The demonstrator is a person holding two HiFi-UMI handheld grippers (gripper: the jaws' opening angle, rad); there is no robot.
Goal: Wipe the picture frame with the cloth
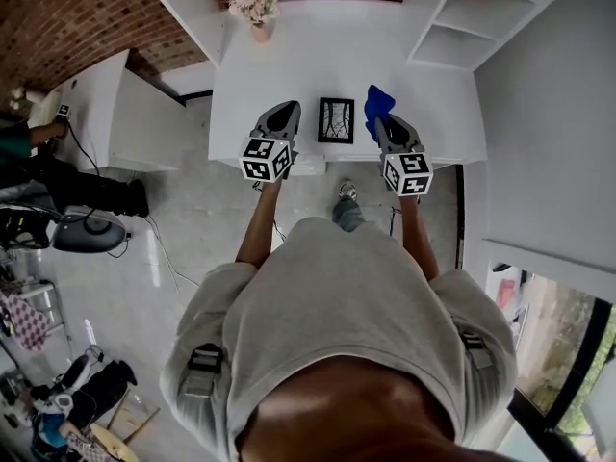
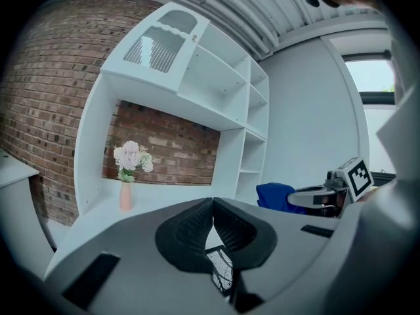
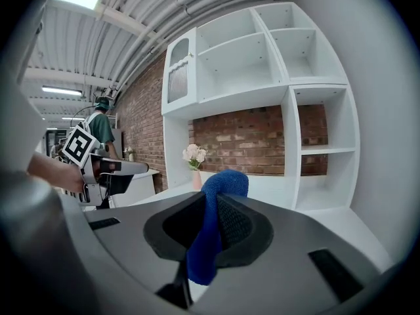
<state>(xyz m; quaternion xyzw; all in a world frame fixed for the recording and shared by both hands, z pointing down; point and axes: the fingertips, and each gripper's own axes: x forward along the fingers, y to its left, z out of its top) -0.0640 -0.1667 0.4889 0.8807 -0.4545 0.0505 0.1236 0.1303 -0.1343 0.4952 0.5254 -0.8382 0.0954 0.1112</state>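
From the head view, the picture frame (image 1: 336, 120) sits on the white tabletop (image 1: 289, 56), between the left claw (image 1: 288, 109) and the right claw (image 1: 382, 121). It is just beside each and touches neither. A blue cloth (image 1: 377, 99) bunches out of the right claw's tip, close to the frame's upper right corner. I cannot tell whether the frame lies flat or leans on a stand.

In the left gripper view, the jaws meet at their tips with nothing between them. The frame shows below and a little ahead of them, its branch-like picture visible through the gap under the pads.

In the right gripper view, the jaws are clamped on the cloth. One tuft stands up above them and a tail hangs down beneath.

The frame looks light and stiff, probably with a glazed front, so it is likely fragile and apt to skid on the smooth tabletop under a wipe. The dark border is the sensible place for the left claw to steady it. The cloth is soft and limp, and its free tuft should do the rubbing.
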